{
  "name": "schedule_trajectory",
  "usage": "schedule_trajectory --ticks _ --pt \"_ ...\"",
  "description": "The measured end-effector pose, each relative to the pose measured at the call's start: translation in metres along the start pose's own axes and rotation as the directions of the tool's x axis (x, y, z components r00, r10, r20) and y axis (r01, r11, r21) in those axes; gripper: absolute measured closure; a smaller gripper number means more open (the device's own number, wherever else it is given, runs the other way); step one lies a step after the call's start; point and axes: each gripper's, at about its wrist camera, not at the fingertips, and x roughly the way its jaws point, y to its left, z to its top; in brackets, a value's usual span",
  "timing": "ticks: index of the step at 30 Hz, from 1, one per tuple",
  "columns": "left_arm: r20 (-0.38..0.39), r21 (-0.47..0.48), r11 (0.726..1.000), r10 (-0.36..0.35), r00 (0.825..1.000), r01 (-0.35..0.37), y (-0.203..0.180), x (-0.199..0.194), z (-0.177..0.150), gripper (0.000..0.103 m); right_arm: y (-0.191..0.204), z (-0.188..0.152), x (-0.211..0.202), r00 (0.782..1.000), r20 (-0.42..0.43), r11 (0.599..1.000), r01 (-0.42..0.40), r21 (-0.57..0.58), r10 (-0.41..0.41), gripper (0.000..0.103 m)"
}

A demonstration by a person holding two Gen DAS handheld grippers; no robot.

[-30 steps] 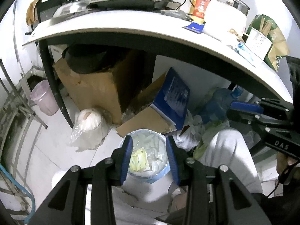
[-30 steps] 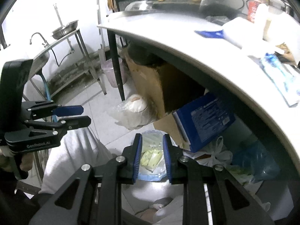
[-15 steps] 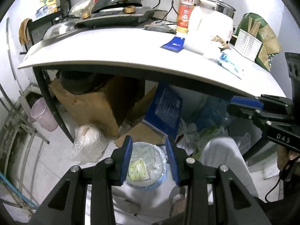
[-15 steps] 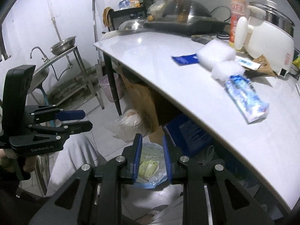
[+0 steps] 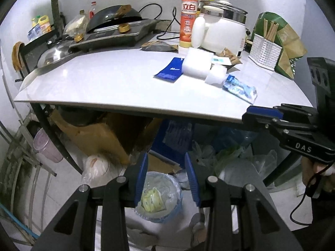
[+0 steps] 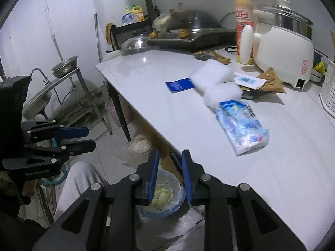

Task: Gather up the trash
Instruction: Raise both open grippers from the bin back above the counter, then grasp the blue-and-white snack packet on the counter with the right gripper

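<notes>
A white table [image 6: 146,96] holds a blue and white plastic wrapper [image 6: 240,125], two white foam blocks [image 6: 211,77] and a blue card [image 6: 179,85]. Down on the floor, the trash bin [image 5: 159,200] with a clear bag has yellow wrappers [image 5: 151,199] inside. The left gripper [image 5: 166,177] and right gripper [image 6: 168,175] hang over it, jaws apart and holding nothing.

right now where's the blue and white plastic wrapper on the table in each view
Left wrist view: blue and white wrapper lies right of centre, near the table's front edge.
Right wrist view: the wrapper lies right of centre, in mid frame.
Shared landmark: the yellow-capped orange bottle at the back of the table.
</notes>
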Motion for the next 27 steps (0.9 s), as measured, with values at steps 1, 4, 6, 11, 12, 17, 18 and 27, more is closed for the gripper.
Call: schedule_trajectory --ticks 1,4,6,11,12,17,18,27 --pt "-0.001 0.006 1.000 -0.003 1.000 0.003 -0.003 0.001 0.003 0.067 -0.004 0.001 -0.002 1.000 0.003 1.000 0.003 0.004 -0.003 0.082" --pt "0.000 0.022 1.000 -0.011 1.000 0.011 -0.009 0.004 0.012 0.067 -0.014 0.004 -0.005 1.000 0.013 1.000 0.018 0.016 -0.018 0.082" --pt "0.001 0.030 0.999 -0.017 1.000 0.017 -0.012 0.006 0.016 0.067 -0.018 0.006 -0.007 0.999 0.019 0.999 0.030 0.025 -0.030 0.082" --pt "0.005 0.044 0.998 -0.038 0.999 0.038 -0.019 0.012 0.029 0.067 -0.037 0.013 -0.013 0.996 0.042 0.996 0.072 0.043 -0.074 0.067" --pt "0.007 0.048 0.998 -0.041 0.999 0.040 -0.021 0.014 0.032 0.067 -0.042 0.014 -0.014 0.996 0.045 0.996 0.080 0.049 -0.083 0.067" --pt "0.009 0.062 0.996 -0.058 0.998 0.057 -0.028 0.020 0.042 0.067 -0.060 0.019 -0.011 0.992 0.036 0.990 0.122 0.065 -0.125 0.065" --pt "0.009 0.065 0.996 -0.063 0.998 0.063 -0.029 0.022 0.044 0.067 -0.062 0.019 -0.010 0.991 0.032 0.989 0.128 0.067 -0.131 0.065" --pt "0.014 0.077 0.993 -0.093 0.996 0.092 -0.032 0.036 0.061 0.067 -0.076 0.028 0.006 0.989 -0.001 0.986 0.149 0.071 -0.149 0.053"
